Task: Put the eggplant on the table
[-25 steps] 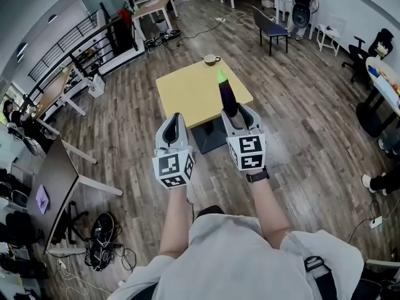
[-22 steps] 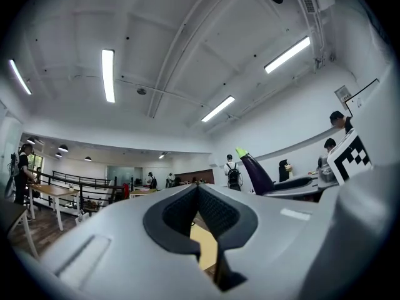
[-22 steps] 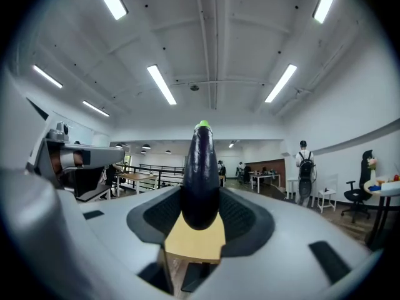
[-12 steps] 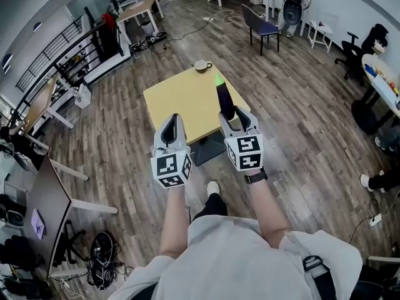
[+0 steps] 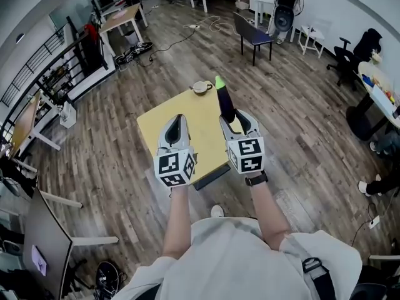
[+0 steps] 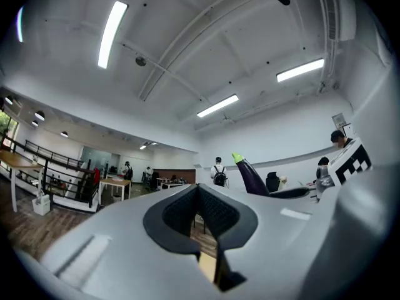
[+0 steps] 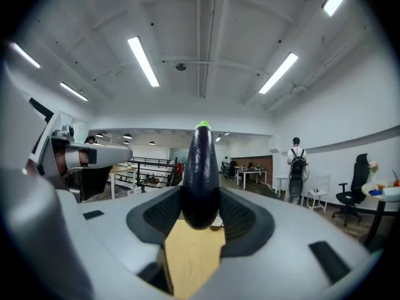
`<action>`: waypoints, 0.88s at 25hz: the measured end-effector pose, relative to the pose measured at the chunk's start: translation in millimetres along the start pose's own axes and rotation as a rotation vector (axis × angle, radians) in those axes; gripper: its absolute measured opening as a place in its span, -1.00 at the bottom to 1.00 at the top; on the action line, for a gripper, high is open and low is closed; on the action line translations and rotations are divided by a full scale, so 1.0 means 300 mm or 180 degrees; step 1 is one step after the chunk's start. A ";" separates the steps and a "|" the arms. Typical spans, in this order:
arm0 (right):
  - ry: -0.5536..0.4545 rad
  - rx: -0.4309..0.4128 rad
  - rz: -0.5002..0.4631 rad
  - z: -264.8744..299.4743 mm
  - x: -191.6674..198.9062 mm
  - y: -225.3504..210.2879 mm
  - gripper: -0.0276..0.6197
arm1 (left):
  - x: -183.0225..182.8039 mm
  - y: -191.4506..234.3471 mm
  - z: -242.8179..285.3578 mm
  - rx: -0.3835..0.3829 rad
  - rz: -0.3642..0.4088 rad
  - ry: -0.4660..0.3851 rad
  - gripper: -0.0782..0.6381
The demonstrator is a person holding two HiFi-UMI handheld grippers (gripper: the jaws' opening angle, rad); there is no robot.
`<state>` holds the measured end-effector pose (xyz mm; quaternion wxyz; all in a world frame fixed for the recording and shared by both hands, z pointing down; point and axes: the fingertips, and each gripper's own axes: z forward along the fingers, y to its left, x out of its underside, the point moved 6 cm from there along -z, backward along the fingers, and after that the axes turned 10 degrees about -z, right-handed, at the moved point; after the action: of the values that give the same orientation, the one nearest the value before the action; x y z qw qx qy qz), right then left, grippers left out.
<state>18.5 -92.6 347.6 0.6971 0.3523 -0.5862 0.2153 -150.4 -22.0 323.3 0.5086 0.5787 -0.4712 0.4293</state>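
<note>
A dark purple eggplant (image 5: pixel 225 104) with a green tip stands upright between the fingers of my right gripper (image 5: pixel 235 121), which is shut on its lower end. The right gripper view shows the eggplant (image 7: pixel 200 180) clamped between both pads, above the yellow table (image 7: pixel 190 255). My left gripper (image 5: pixel 177 125) hovers beside it over the yellow table (image 5: pixel 161 120), jaws closed and empty. From the left gripper view, my left gripper (image 6: pixel 199 191) has its pads together, and the eggplant (image 6: pixel 252 176) shows off to the right.
A white cup (image 5: pixel 201 87) sits on the table's far edge. A blue chair (image 5: pixel 253 35) and desks (image 5: pixel 122 19) stand beyond it. A railing (image 5: pixel 56 64) runs at the left, a dark table (image 5: pixel 40 249) at lower left. Wooden floor surrounds the yellow table.
The person has walked toward the yellow table. It has come closer, and both grippers now hang over it rather than in front of it. The eggplant stays gripped upright.
</note>
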 end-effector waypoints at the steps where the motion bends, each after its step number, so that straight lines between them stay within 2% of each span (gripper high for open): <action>1: 0.0020 0.0011 -0.0013 0.040 0.006 0.006 -0.32 | 0.012 0.036 0.028 0.0005 -0.0065 0.0017 -0.75; 9: 0.0281 -0.0005 -0.0050 0.276 0.112 0.016 -0.32 | 0.171 0.201 0.232 0.0114 -0.0149 0.0290 -0.75; 16: 0.0465 -0.0064 0.0016 0.461 0.219 -0.093 -0.32 | 0.278 0.246 0.448 0.0117 -0.0240 0.0350 -0.76; 22: 0.0696 -0.0231 0.0062 0.630 0.330 -0.159 -0.32 | 0.373 0.300 0.624 0.0047 -0.0230 0.0572 -0.76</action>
<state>-51.4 -275.6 444.2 0.7670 0.2956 -0.5174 0.2379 -214.6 -223.5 427.8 0.5597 0.5583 -0.3994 0.4643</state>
